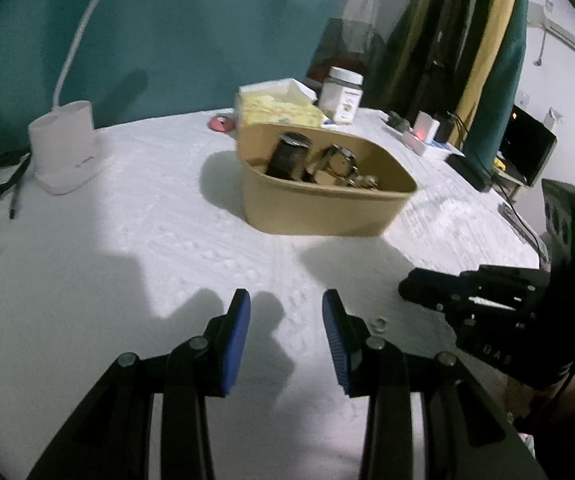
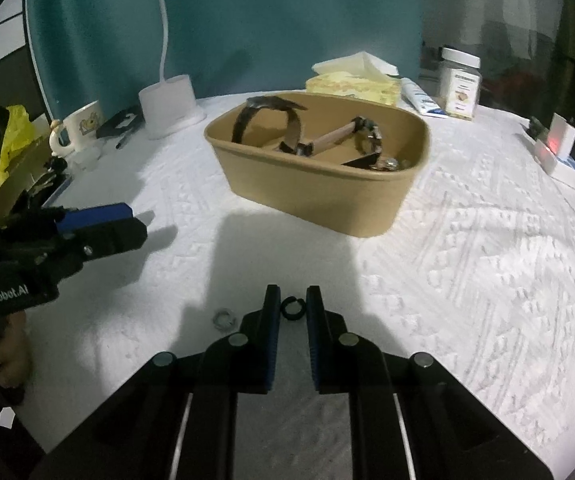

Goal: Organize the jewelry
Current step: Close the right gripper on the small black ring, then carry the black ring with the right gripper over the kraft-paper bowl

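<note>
Dark ring (image 2: 292, 309) sits dead centre between right gripper (image 2: 292, 300) fingertips, jaws narrowly apart, not pinching yet. Silver ring (image 2: 222, 319) just left of it on cloth. Left gripper (image 1: 285, 304) wide apart, empty, farther. Tan box (image 2: 319, 200) straight ahead.

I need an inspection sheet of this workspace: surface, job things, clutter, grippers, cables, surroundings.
Surface: white textured cloth covers the table.
Job's things: tan bin holds watches; a dark ring sits between the right gripper's fingers; a silver ring lies left of it.
Clutter: lamp base, mug, tissue box, jar.
Grippers: left gripper open and empty; right nearly closed around the dark ring, contact unclear.
Cables: black cables at the table's right edge.
Surroundings: teal wall.
</note>
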